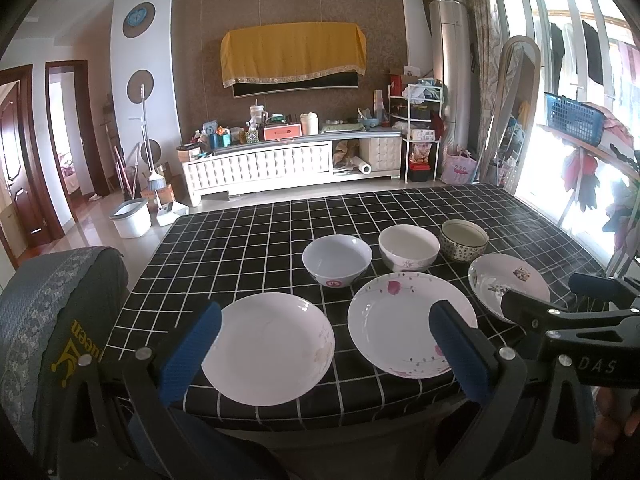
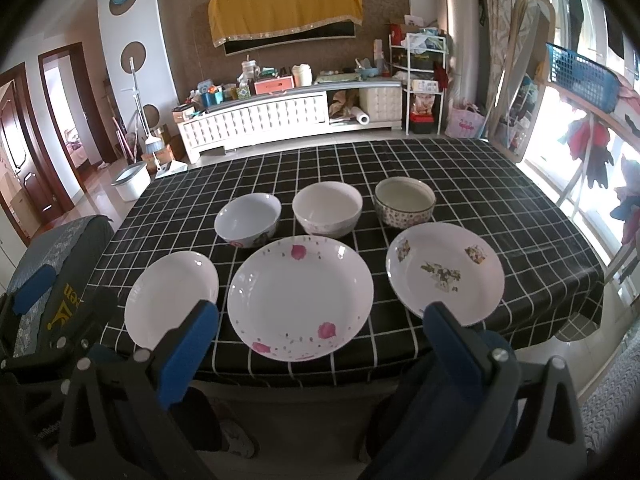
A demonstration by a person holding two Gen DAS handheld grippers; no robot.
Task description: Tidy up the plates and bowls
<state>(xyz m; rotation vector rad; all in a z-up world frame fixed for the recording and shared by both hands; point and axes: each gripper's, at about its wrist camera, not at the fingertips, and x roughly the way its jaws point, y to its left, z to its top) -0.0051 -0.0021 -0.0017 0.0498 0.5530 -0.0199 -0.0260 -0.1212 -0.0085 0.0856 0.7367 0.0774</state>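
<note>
Three plates lie in a front row on the black checked tablecloth (image 1: pixel 240 248): a plain white plate (image 1: pixel 268 348) (image 2: pixel 172 298), a pink-flower plate (image 1: pixel 408 324) (image 2: pixel 300 296) and a floral-decal plate (image 1: pixel 508 280) (image 2: pixel 444 276). Behind them stand a pale blue bowl (image 1: pixel 337 258) (image 2: pixel 248 218), a white bowl (image 1: pixel 409 246) (image 2: pixel 327 208) and a patterned bowl (image 1: pixel 464 238) (image 2: pixel 405 206). My left gripper (image 1: pixel 326 312) hangs open off the table's near edge, before the plain plate. My right gripper (image 2: pixel 320 310) is open too, facing the pink-flower plate. Neither holds anything.
A chair with a grey cover (image 1: pixel 52 312) stands at the table's near left corner. A drying rack with clothes (image 2: pixel 592 152) lines the window side on the right. Beyond the table are open floor, a white bucket (image 1: pixel 130 220) and a TV cabinet (image 1: pixel 288 164).
</note>
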